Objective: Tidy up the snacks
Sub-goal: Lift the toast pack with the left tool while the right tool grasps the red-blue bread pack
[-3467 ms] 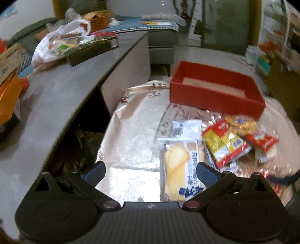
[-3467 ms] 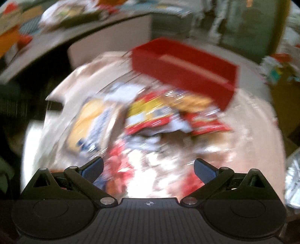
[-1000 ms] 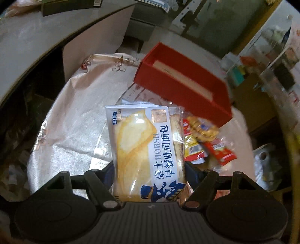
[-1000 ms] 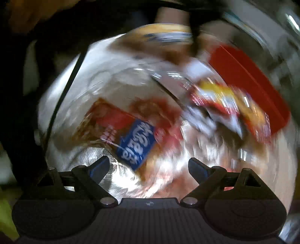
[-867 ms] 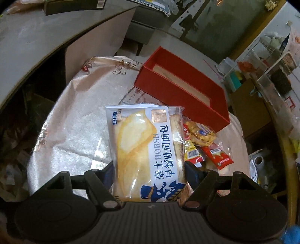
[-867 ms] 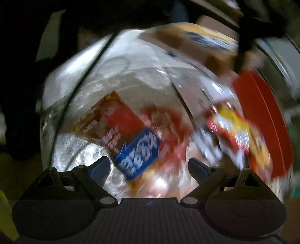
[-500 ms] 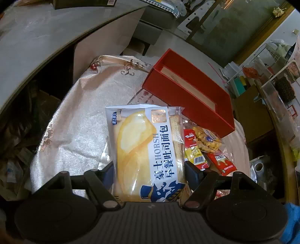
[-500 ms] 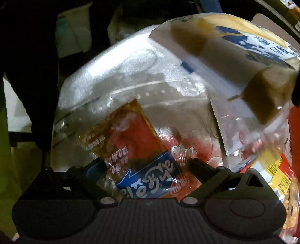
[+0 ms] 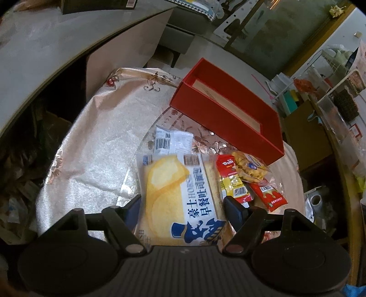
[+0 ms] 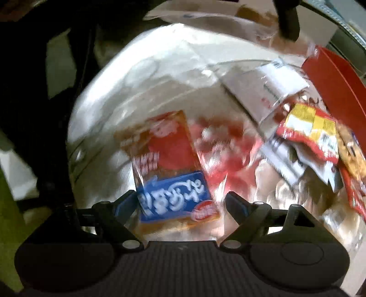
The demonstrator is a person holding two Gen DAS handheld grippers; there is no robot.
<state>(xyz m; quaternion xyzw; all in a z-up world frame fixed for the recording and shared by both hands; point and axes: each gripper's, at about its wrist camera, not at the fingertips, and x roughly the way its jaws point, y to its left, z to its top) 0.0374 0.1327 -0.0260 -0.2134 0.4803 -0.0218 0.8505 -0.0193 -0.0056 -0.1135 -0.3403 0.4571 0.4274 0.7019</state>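
Observation:
My left gripper (image 9: 181,206) is shut on a yellow and white bread packet (image 9: 180,196) and holds it above the table. An open red box (image 9: 228,109) lies beyond it, with a white packet (image 9: 172,142) and red and yellow snack packets (image 9: 233,182) in front of the box. My right gripper (image 10: 181,203) is open low over a red and blue snack packet (image 10: 171,171), which lies between its fingers. The red box (image 10: 338,84) and more snack packets (image 10: 308,130) show at the right of the right wrist view. The held bread packet (image 10: 217,20) shows blurred at the top.
A shiny patterned cloth (image 9: 103,141) covers the round table. A grey counter (image 9: 45,50) curves along the left with a dark gap below it. Shelves and boxes (image 9: 324,96) stand at the right.
My left gripper has lifted the bread packet higher, uncovering a white packet below. My right gripper has drawn back a little; the red and blue packet now lies between its open fingers.

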